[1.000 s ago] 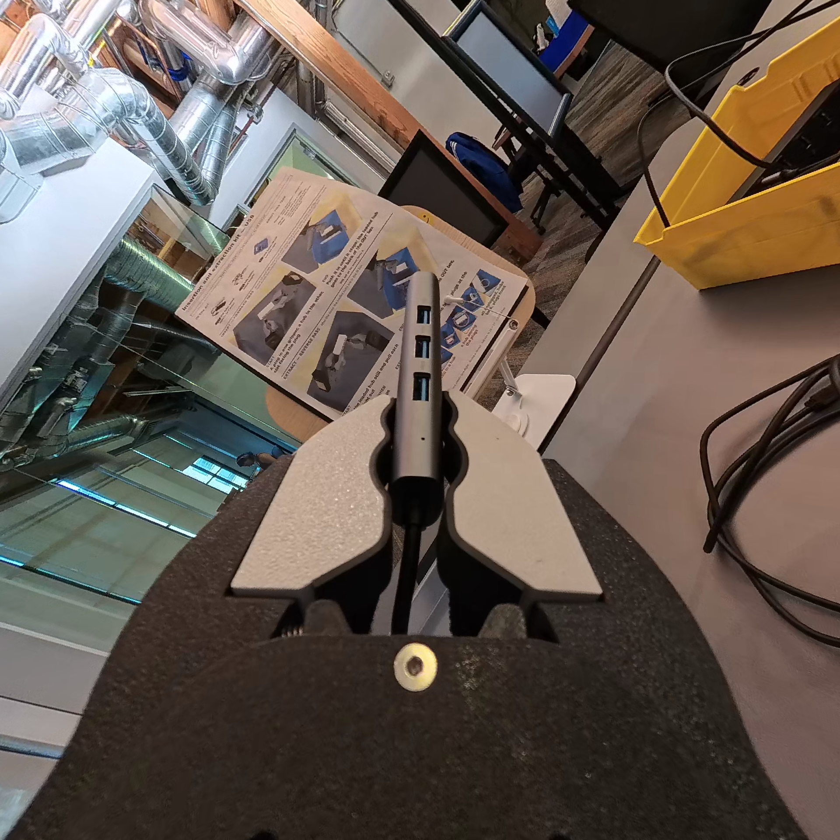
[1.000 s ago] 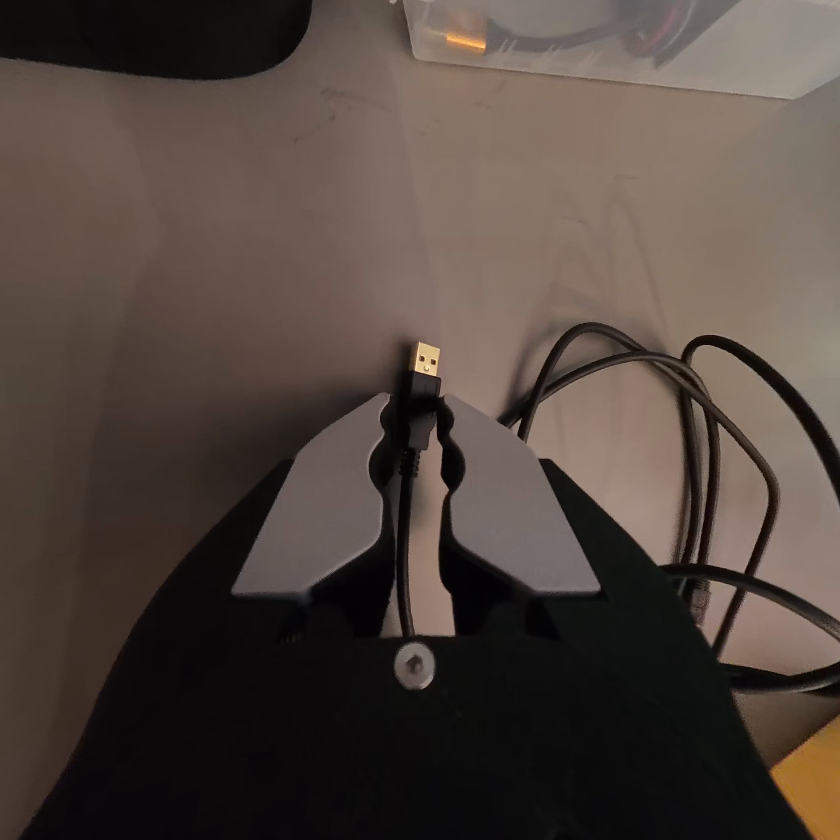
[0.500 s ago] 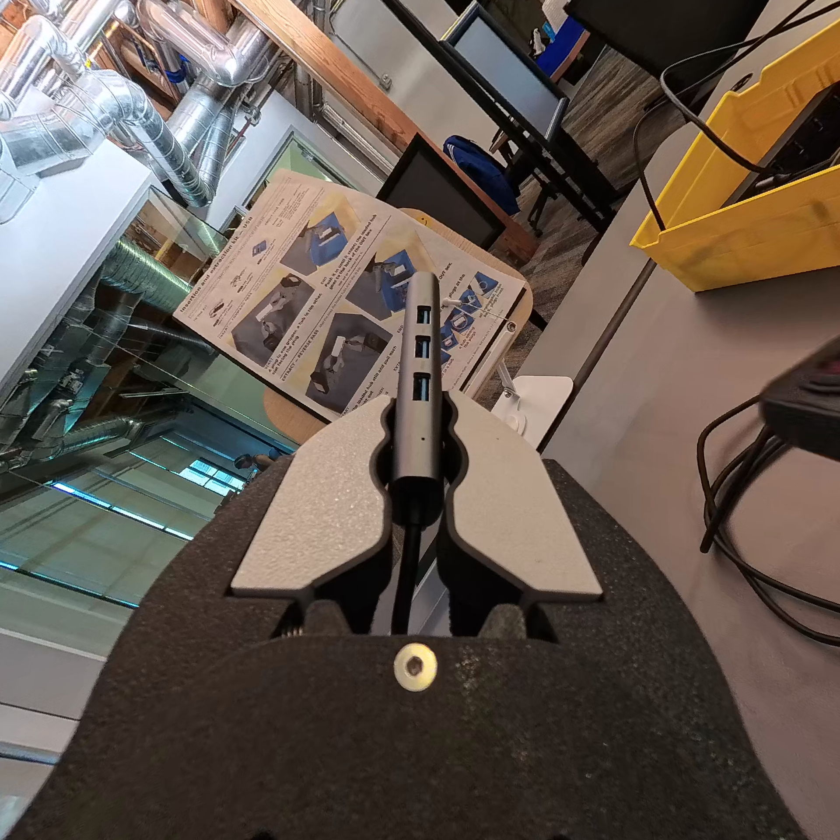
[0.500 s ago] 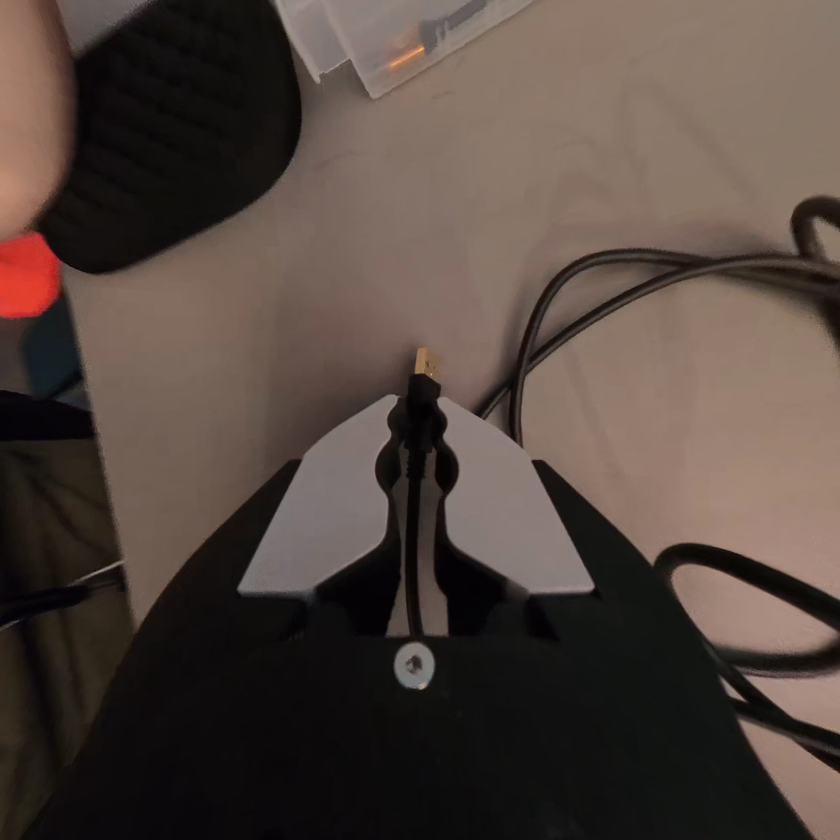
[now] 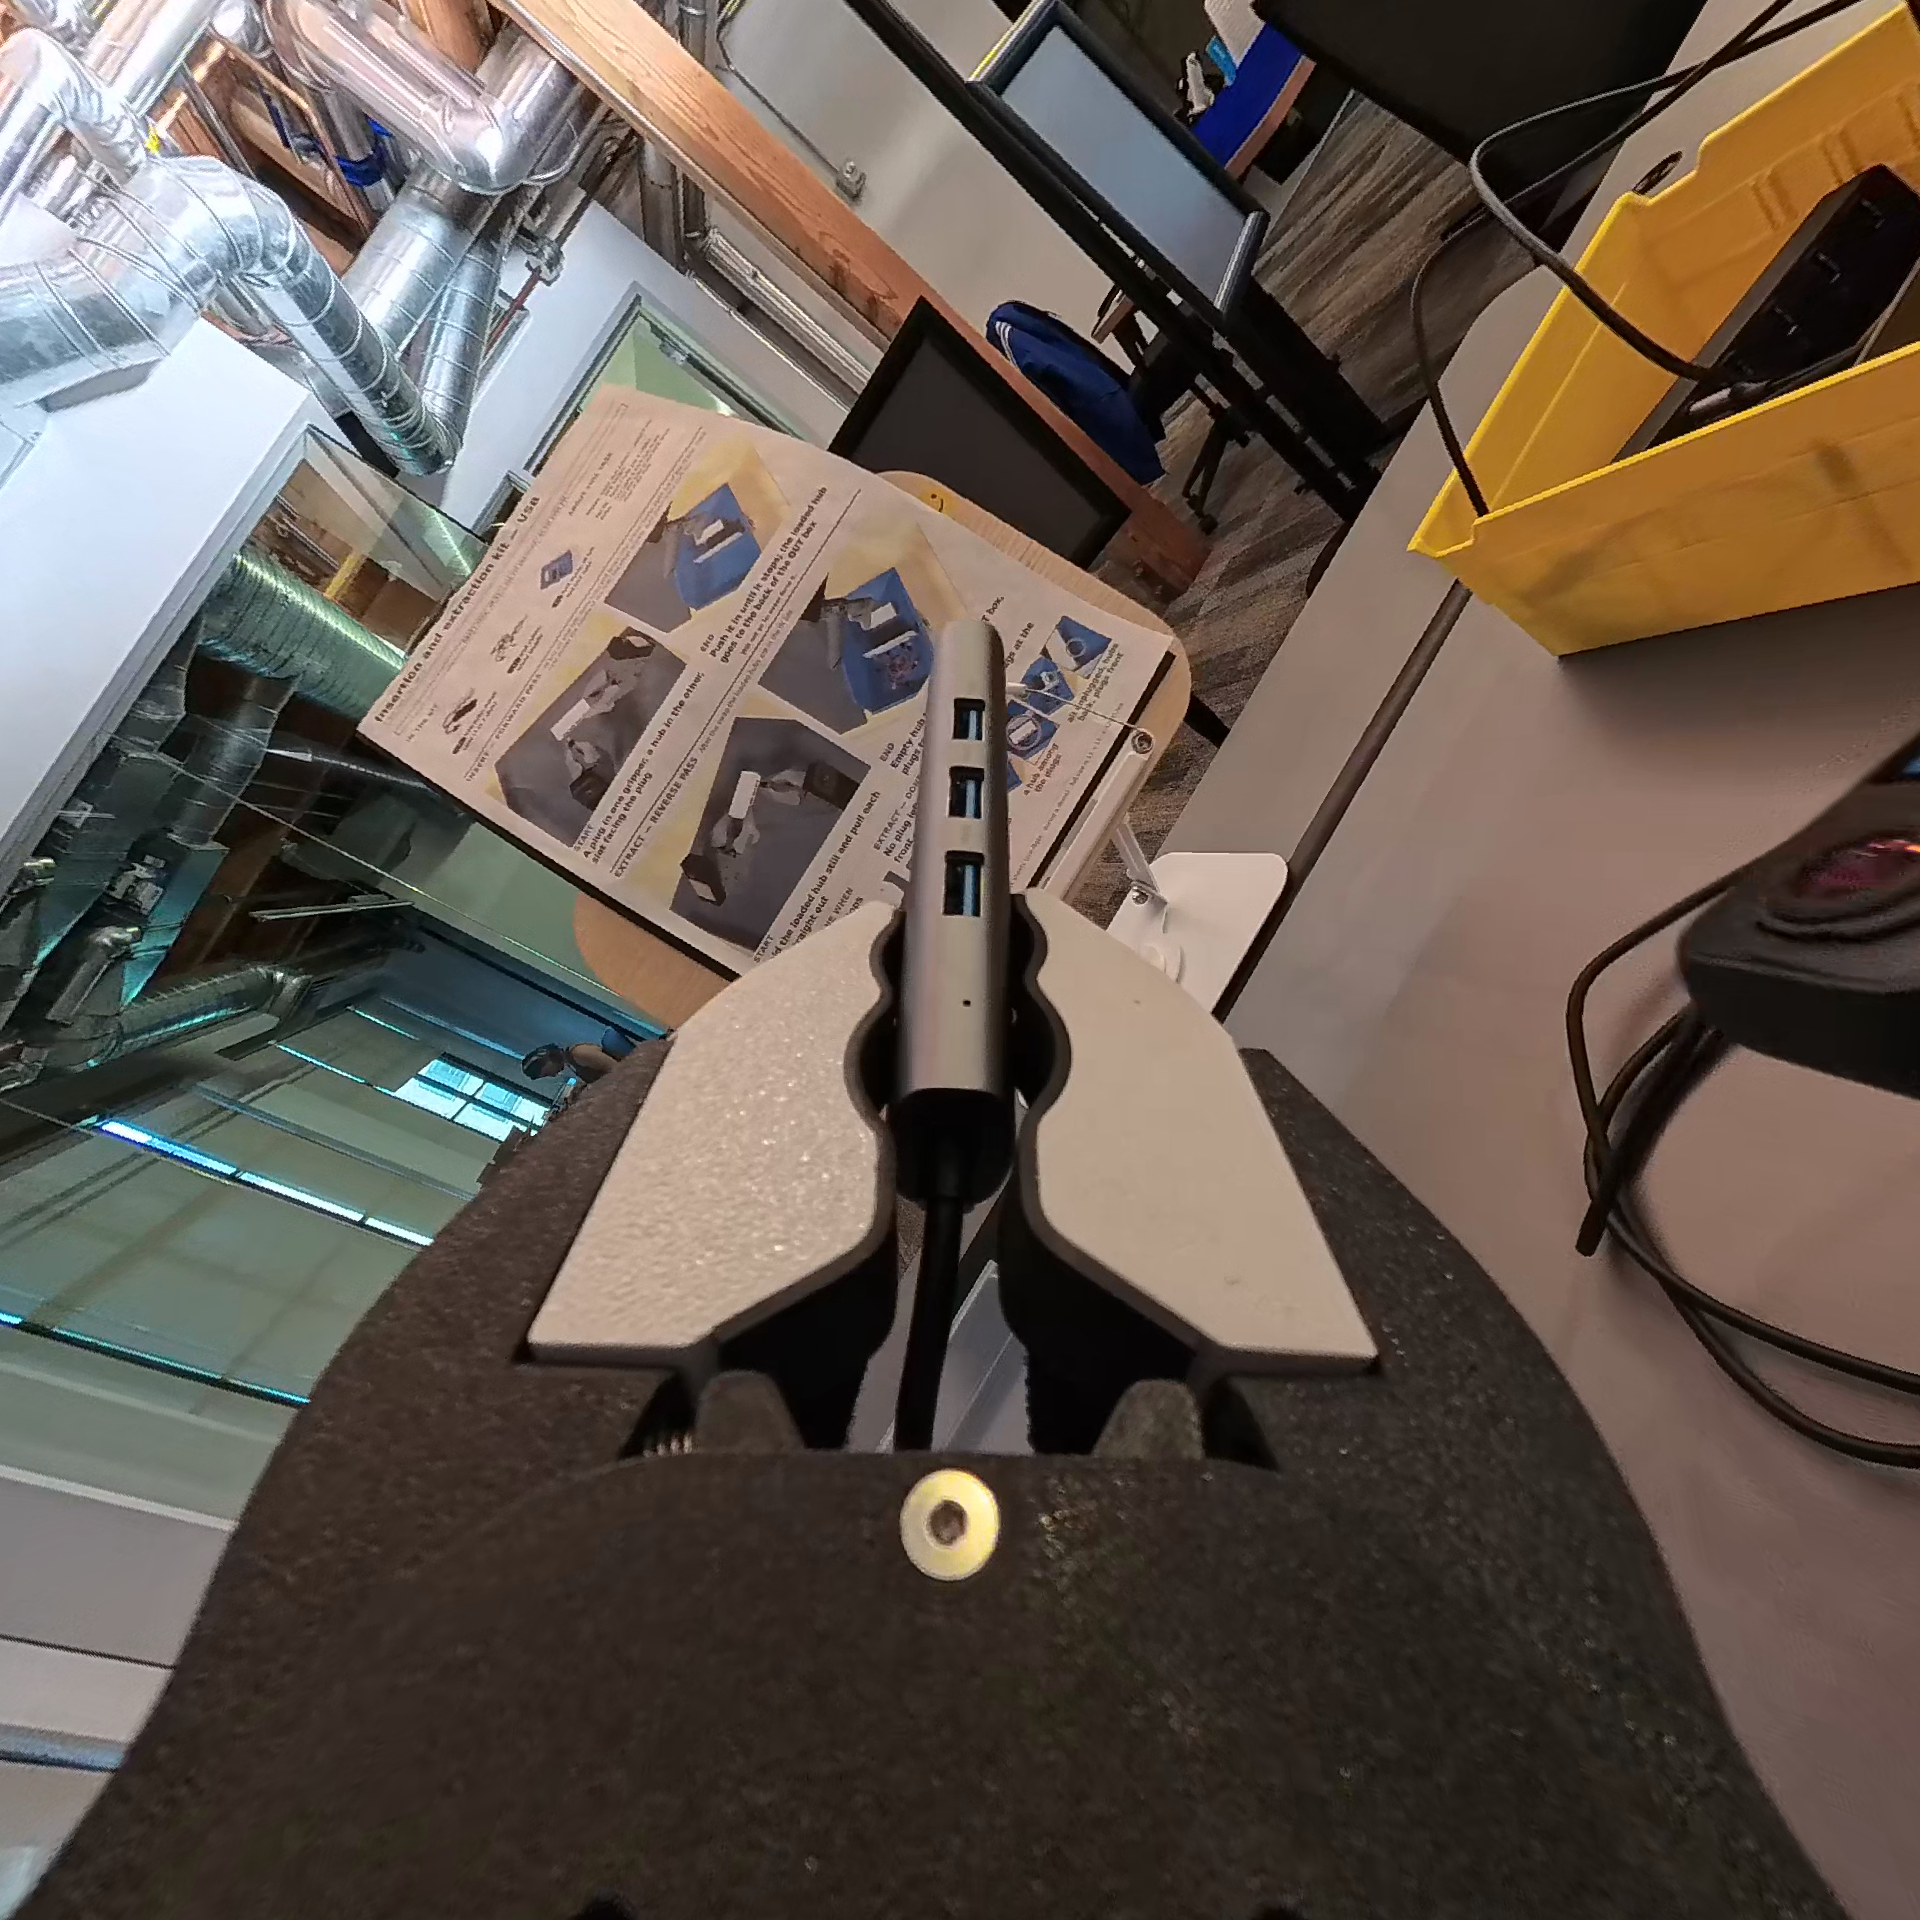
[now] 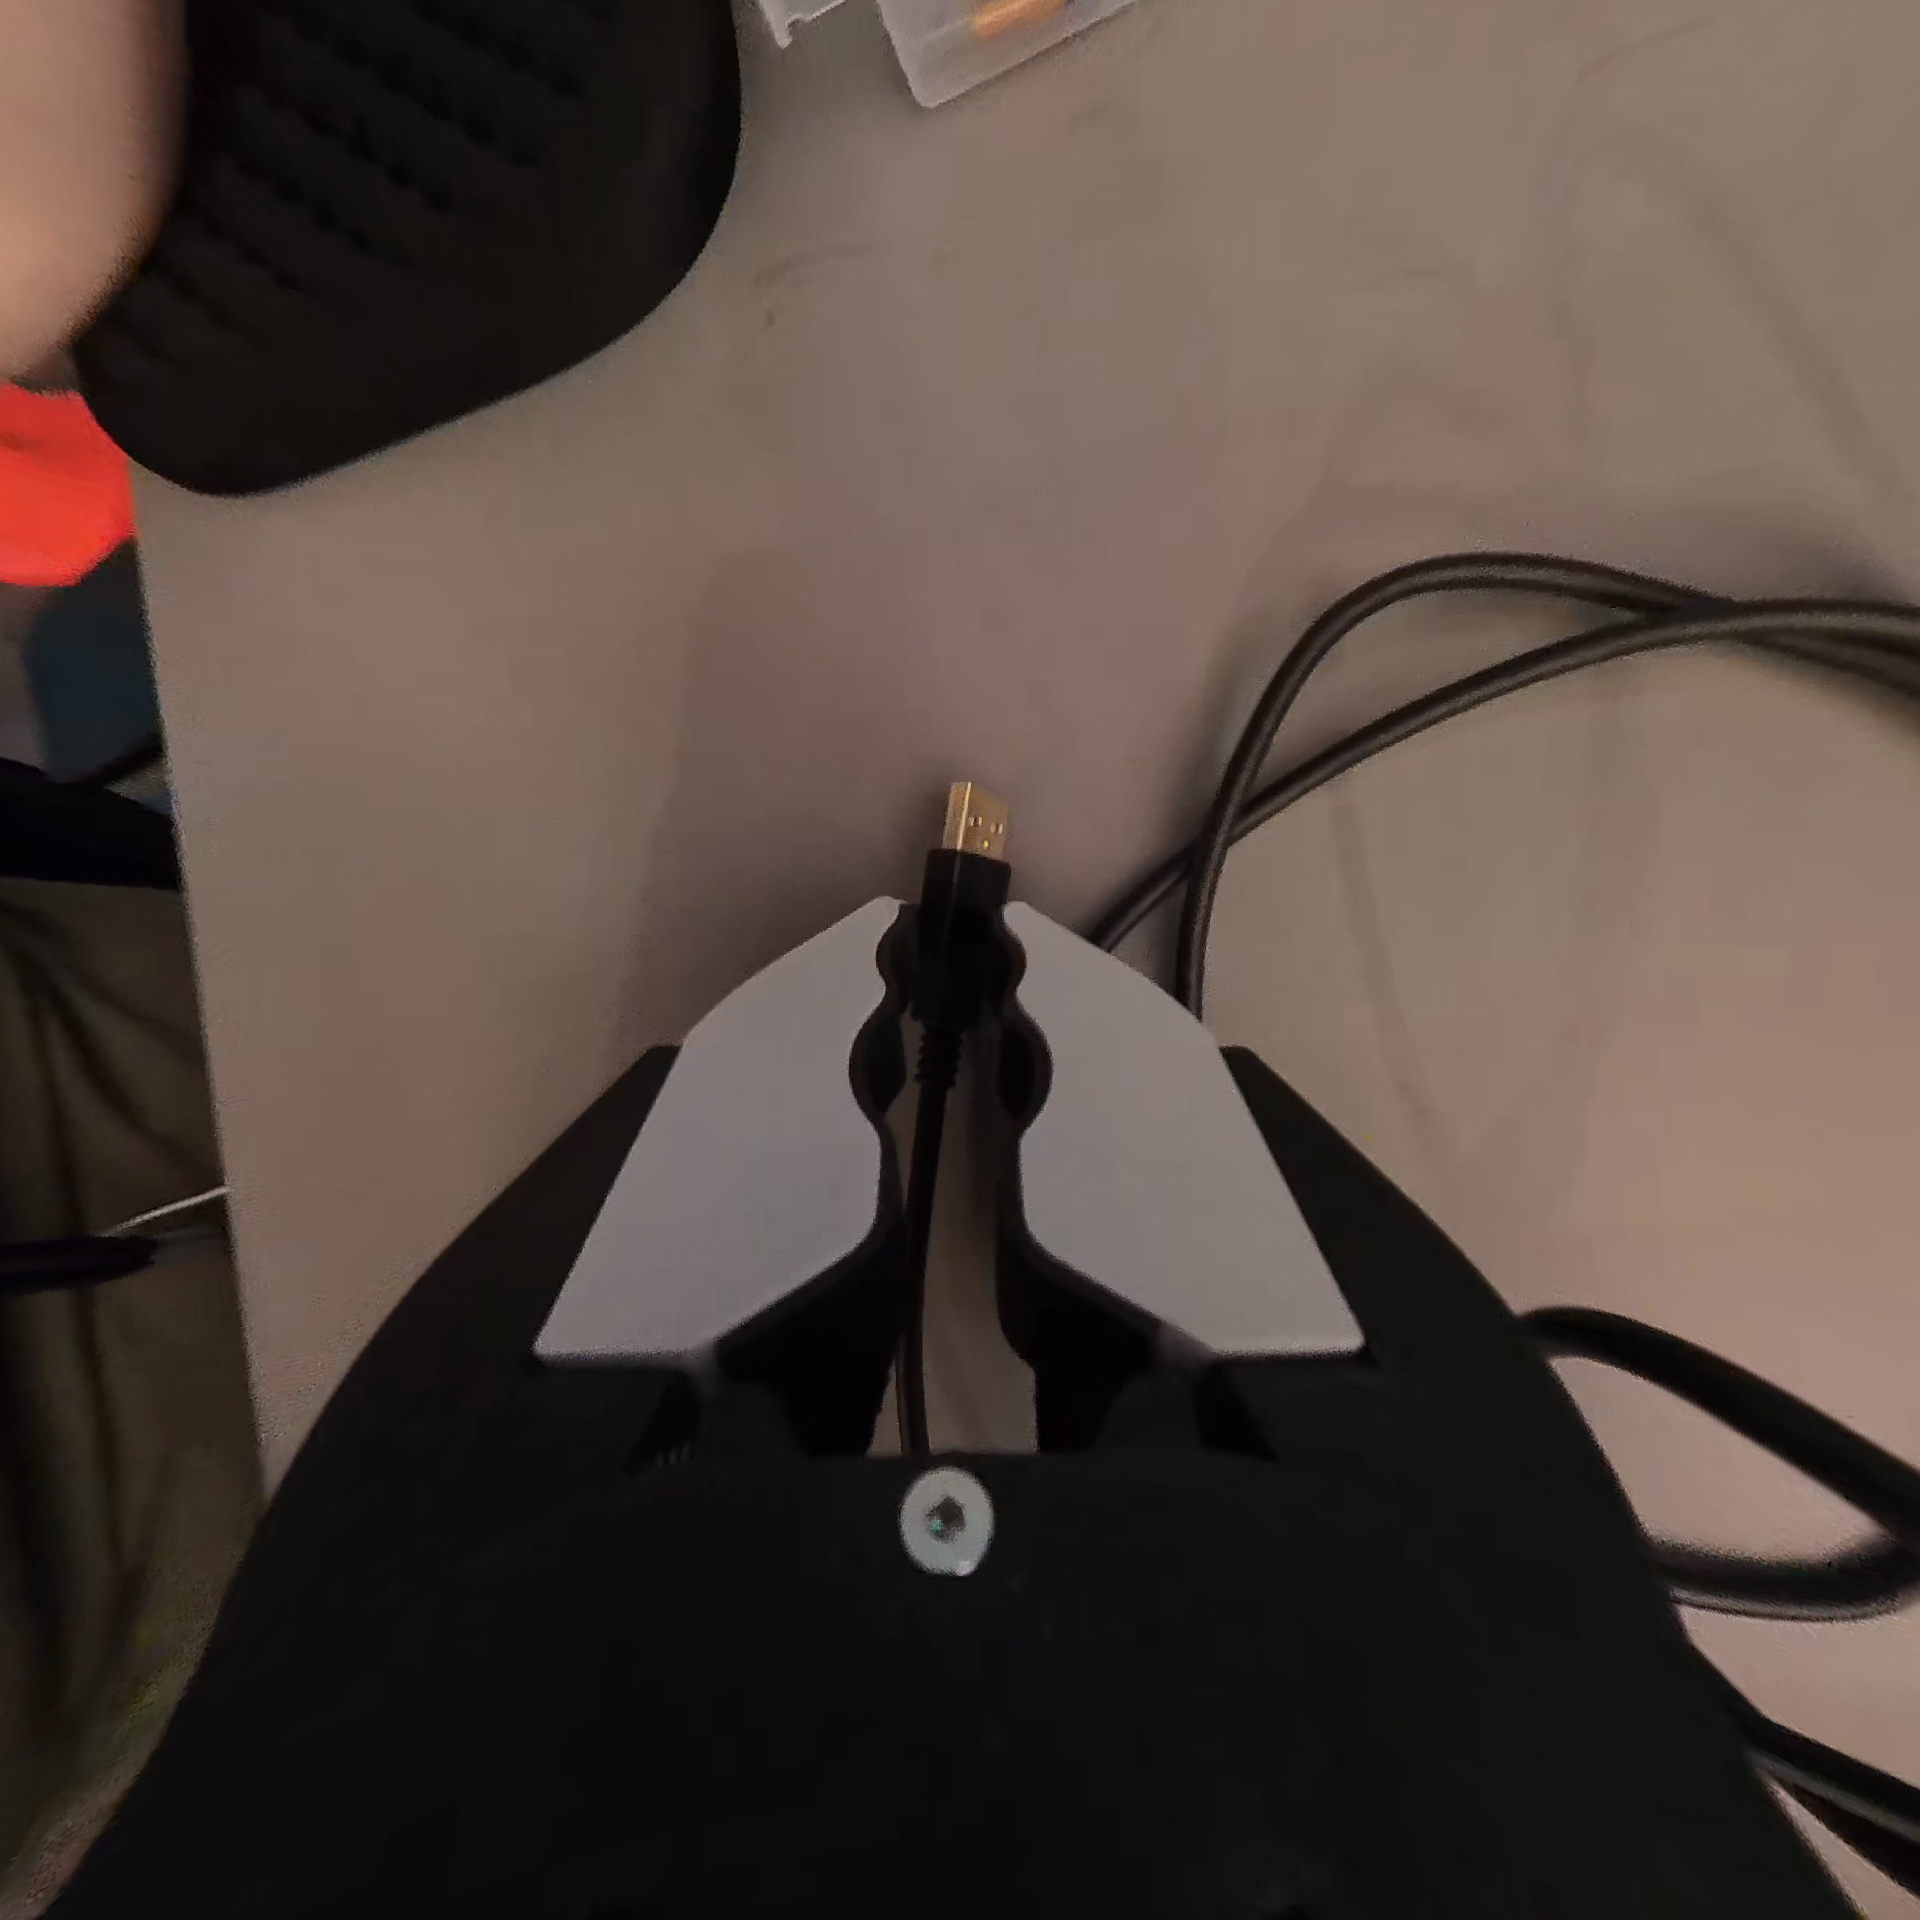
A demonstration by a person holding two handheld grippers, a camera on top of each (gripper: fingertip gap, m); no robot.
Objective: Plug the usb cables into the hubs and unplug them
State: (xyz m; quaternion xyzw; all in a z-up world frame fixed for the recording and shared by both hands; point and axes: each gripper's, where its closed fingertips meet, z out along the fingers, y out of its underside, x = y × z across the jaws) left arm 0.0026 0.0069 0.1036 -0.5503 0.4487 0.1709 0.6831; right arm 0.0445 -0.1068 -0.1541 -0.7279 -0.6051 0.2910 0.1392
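2 claws each pinched 1 thing: the left claw [image 5: 954, 914] squeezed a grey hub [image 5: 961, 821], the right claw [image 6: 951, 906] a black cable plug [image 6: 968, 862].

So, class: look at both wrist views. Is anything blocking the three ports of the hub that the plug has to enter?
Nothing visible does. The left gripper clamps the grey USB hub, whose three ports face up, open and empty. The right gripper pinches the USB plug over the bare table. The hub does not show in that view.
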